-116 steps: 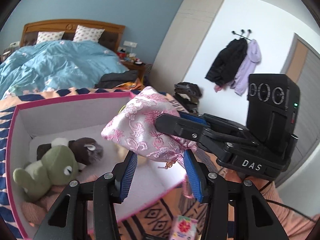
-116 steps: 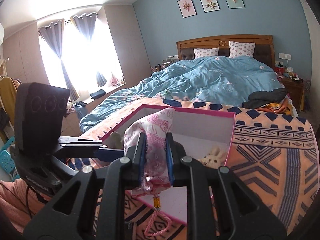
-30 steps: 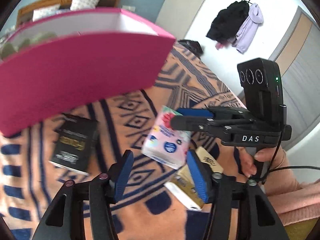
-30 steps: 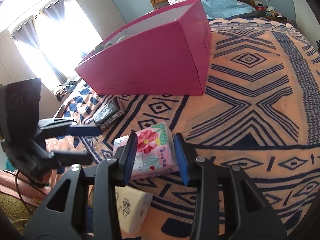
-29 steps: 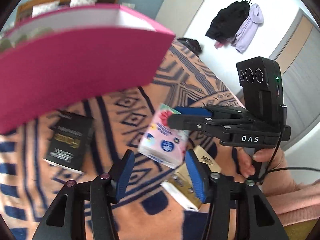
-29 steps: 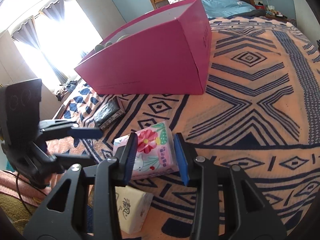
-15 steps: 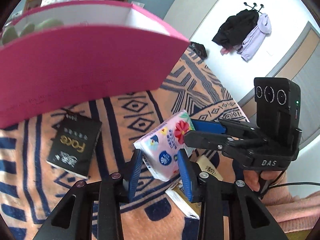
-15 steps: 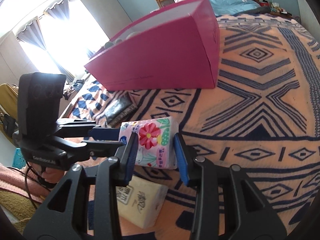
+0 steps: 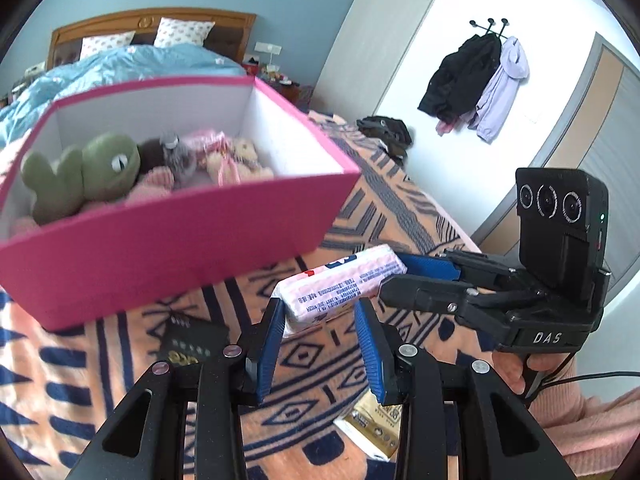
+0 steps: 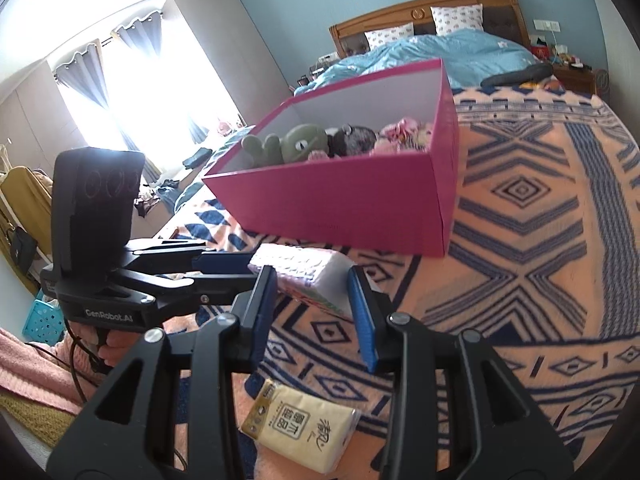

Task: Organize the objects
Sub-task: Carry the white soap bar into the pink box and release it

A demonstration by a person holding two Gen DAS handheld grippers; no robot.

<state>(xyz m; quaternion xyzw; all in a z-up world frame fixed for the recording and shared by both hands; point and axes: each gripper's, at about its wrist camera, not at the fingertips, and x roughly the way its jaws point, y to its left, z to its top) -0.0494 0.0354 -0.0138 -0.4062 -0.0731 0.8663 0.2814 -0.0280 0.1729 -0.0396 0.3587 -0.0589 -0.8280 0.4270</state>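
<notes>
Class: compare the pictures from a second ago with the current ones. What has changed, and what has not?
The left gripper closed on the pink tissue pack, joining the right gripper; together they lifted it off the blanket. The pink box, black packet and yellow tissue pack stayed put.

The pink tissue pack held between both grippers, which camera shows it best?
The left wrist view. There the pink tissue pack lies in good light with its printed side sharp, one end between the left hand-held gripper pads. In the right wrist view the pack is washed out, blurred and partly hidden by the right hand-held gripper.
</notes>
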